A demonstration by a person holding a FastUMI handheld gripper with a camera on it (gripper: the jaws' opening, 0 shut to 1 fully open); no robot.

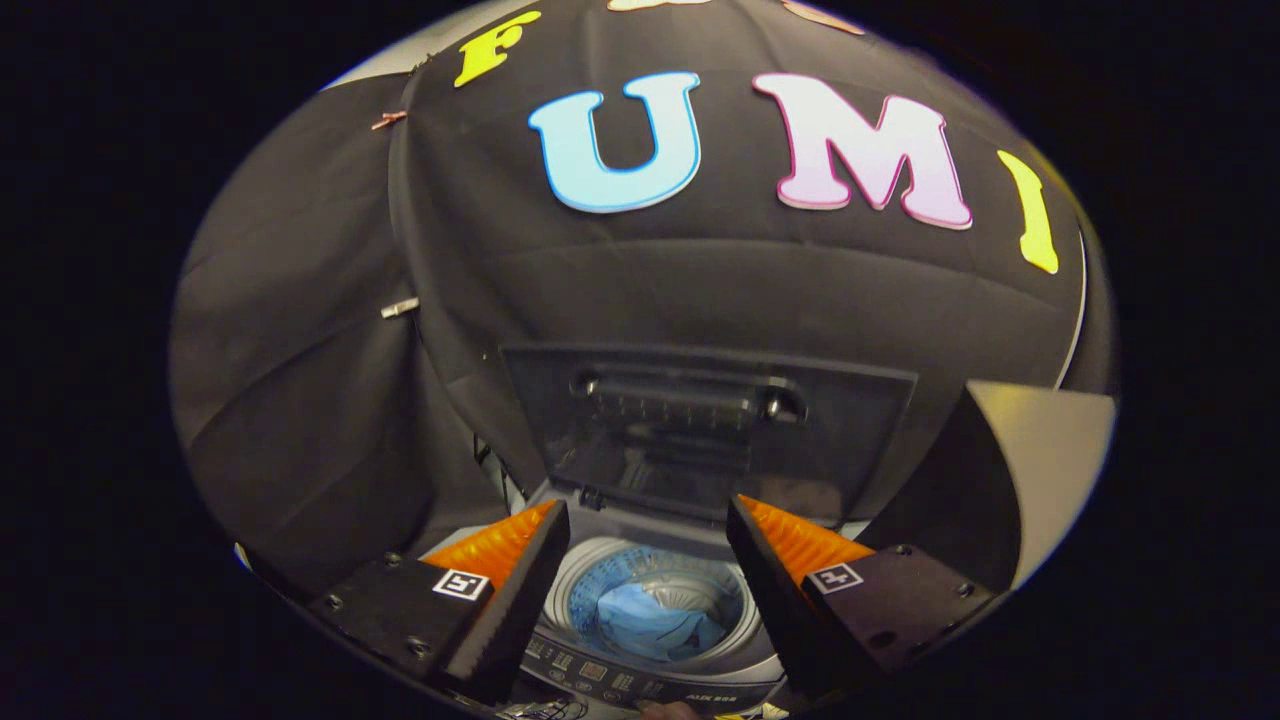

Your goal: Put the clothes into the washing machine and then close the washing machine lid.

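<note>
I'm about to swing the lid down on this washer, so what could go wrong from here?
The gripper is open and holds nothing, above the drum; the upright lid could come down on its fingers. The lid handle is narrow, so a grip may slip. The blue cloth looks fully inside the drum.

the washing machine (650,690) carries the load, its round drum opening seen between and beyond the gripper (648,540) fingers, which stand apart and hold nothing. a blue garment (655,622) lies crumpled in the drum. the dark lid (700,430) stands upright at the back, against the booth's black cloth.
</note>
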